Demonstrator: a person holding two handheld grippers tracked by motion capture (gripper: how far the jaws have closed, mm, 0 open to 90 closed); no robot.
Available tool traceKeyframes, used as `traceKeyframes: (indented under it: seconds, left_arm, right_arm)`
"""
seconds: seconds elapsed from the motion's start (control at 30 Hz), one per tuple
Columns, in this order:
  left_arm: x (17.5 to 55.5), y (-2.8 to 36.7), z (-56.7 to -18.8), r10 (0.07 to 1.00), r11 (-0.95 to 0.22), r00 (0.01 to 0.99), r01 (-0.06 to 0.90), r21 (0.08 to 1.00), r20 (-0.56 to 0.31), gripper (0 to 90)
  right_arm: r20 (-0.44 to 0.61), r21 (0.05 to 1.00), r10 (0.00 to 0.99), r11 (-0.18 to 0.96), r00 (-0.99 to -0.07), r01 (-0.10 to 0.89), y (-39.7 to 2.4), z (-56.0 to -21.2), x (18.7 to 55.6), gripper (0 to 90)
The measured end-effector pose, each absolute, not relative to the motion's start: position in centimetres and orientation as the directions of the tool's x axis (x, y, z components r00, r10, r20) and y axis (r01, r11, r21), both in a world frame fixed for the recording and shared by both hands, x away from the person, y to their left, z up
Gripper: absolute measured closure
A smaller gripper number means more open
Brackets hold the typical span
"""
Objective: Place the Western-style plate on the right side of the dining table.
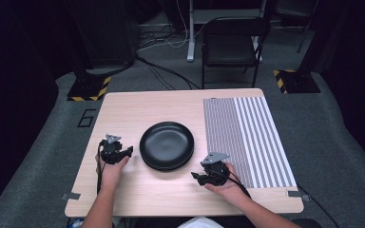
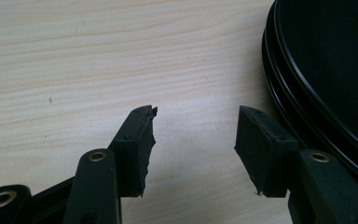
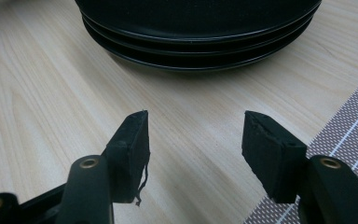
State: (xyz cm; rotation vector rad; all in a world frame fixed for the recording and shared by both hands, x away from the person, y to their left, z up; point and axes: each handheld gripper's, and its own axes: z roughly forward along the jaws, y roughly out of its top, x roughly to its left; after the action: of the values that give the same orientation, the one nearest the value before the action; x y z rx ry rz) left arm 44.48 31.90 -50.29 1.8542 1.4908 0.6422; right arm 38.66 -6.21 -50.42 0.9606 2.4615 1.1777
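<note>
At frame centre sat stacked black plates [image 1: 167,145]; left gripper [image 1: 129,151] and right gripper [image 1: 194,176] flanked them, jaws wide apart, both empty

A light wooden table [image 1: 138,107] carries a stack of black plates [image 1: 167,145] at its centre. A grey striped placemat [image 1: 247,137] lies at 3 o'clock. A black folding chair [image 1: 231,45] stands at 12 o'clock.

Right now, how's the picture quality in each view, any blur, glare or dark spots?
High view: table evenly lit, surroundings almost black, black plates show only a faint sheen. Left gripper view: wood grain sharp, plate rim with thin highlights. Right gripper view: stacked plates slightly soft, striped mat crisp, soft shadow under the stack.
</note>
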Motion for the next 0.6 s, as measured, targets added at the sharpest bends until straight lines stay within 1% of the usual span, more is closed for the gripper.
traceKeyframes:
  seconds: [0.13, 0.43, 0.6]
  left_arm:
    - [44.1, 32.1, -50.2, 0.973, -0.125, 0.227, 0.656, 0.744, -0.036, 47.9]
    - [43.9, 31.8, -49.8, 0.969, -0.114, 0.241, 0.643, 0.757, -0.06, 49.9]
    - [43.8, 31.5, -49.4, 0.967, -0.113, 0.246, 0.64, 0.76, -0.063, 50.9]
  right_arm:
    - [0.058, 0.766, 0.656, 0.453, -0.752, 0.455, -6.4, -50.1, 39.1, 40.5]
    - [0.062, 0.762, 0.655, 0.457, -0.753, 0.46, -7.0, -48.9, 39.6, 40.7]
    - [0.06, 0.77, 0.673, 0.439, -0.737, 0.463, -7.3, -48.1, 40.4, 42.7]
